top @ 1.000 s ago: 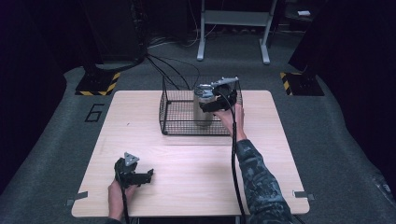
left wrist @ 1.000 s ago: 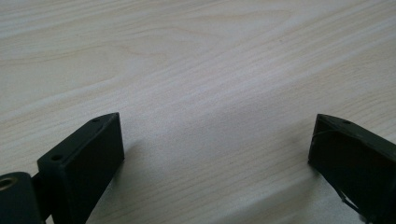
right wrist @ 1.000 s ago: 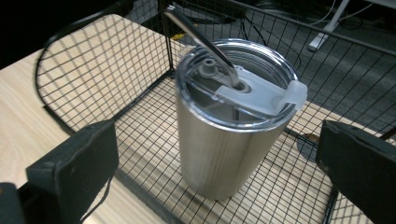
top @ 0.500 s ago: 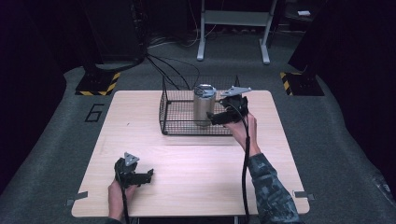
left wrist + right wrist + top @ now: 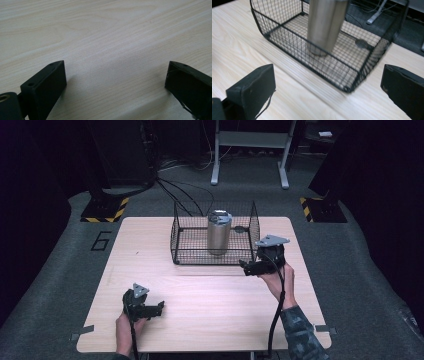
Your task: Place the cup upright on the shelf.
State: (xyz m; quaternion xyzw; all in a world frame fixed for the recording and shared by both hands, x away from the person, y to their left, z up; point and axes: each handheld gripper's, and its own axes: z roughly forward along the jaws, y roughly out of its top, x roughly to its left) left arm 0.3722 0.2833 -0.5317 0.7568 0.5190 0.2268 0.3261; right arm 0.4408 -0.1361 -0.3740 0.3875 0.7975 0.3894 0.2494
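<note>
On a pale wooden worktop (image 5: 215, 295), a black wire basket (image 5: 182, 242) sits toward the far edge with a metal canister (image 5: 219, 232) standing upright inside it, near the middle. At the basket's near right corner, just outside the wire, a person's right hand holds the right gripper (image 5: 250, 268) above the wood, its jaws spread wide and empty, aimed at the basket; the right gripper view looks through the mesh at the canister. Well apart, near the front left of the worktop, the left gripper (image 5: 156, 308) lies low over bare wood, its jaws likewise wide apart, holding nothing
</note>
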